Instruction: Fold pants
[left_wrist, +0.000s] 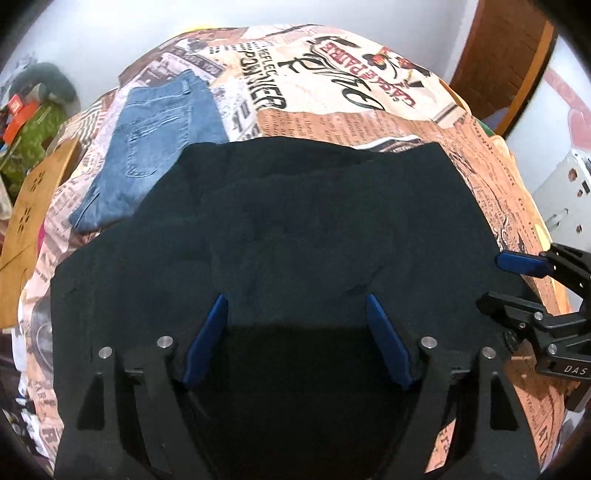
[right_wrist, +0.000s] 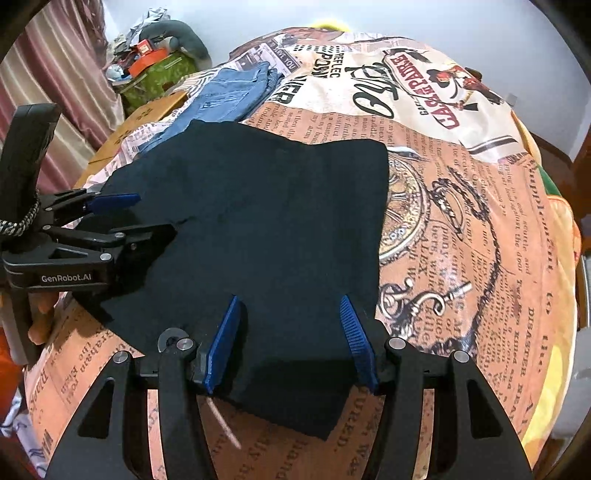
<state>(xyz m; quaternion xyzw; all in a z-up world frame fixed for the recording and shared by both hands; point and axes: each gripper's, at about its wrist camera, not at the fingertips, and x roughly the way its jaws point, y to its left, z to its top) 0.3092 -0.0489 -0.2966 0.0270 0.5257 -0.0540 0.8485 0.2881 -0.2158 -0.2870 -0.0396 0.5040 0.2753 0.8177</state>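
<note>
Black pants (left_wrist: 295, 229) flat on bed, between both grippers' unclenched fingers (left_wrist: 207, 332), none gripping.

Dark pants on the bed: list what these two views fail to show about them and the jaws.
- Near hem of the dark pants: in the left wrist view, lost behind the left gripper and in shadow.
- Folds and seams: black cloth, too dark in both views.
- Right gripper: whether its jaws press the cloth cannot be told.
- Jeans: the near end is covered by the pants.
</note>
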